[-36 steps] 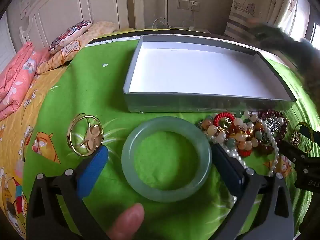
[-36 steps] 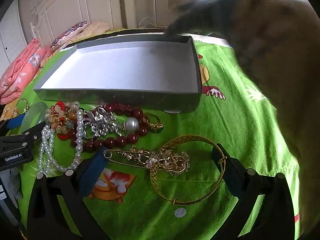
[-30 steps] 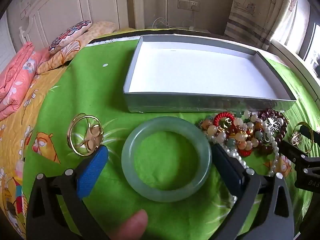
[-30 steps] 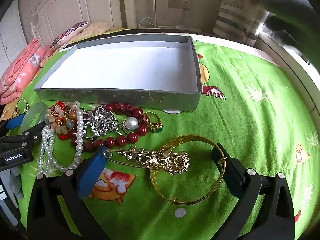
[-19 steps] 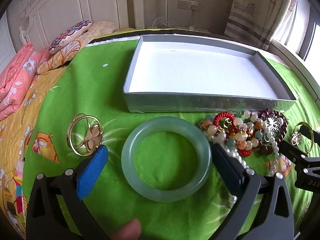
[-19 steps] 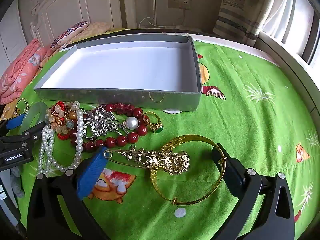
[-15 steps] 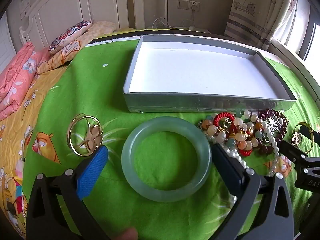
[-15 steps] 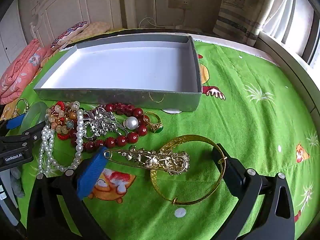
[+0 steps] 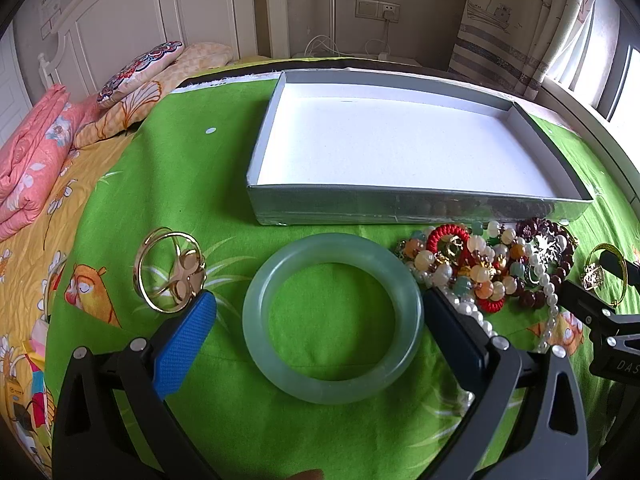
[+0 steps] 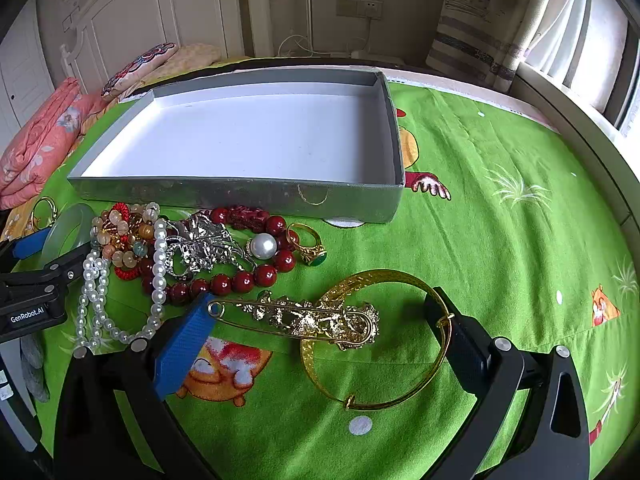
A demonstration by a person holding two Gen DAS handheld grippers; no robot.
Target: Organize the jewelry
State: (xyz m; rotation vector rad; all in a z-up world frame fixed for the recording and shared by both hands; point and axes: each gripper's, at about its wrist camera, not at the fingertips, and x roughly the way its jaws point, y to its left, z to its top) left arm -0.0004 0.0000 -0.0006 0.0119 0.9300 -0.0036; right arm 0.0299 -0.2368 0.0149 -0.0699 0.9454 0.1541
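A pale green jade bangle (image 9: 333, 318) lies flat on the green cloth between the open fingers of my left gripper (image 9: 320, 308), which is not closed on it. A gold openwork ring ornament (image 9: 170, 270) lies left of it. A heap of bead bracelets and pearls (image 9: 486, 266) lies to the right. In the right wrist view my right gripper (image 10: 320, 308) is open around a gold brooch pin (image 10: 304, 318) and a gold bangle (image 10: 376, 340). The empty grey box (image 10: 240, 190) stands beyond.
Dark red beads (image 10: 240, 280), a silver chain piece (image 10: 202, 250), a pearl strand (image 10: 158, 280) and a gold ring with a green stone (image 10: 310, 246) lie before the box. Pink bedding (image 9: 28, 160) and pillows (image 9: 136, 68) lie far left. A window ledge runs along the right.
A blurred arm that passed over the box has left view. The fingertip at the bottom of the left wrist view has dropped almost out of sight. Both grippers and the jewelry have stayed still.
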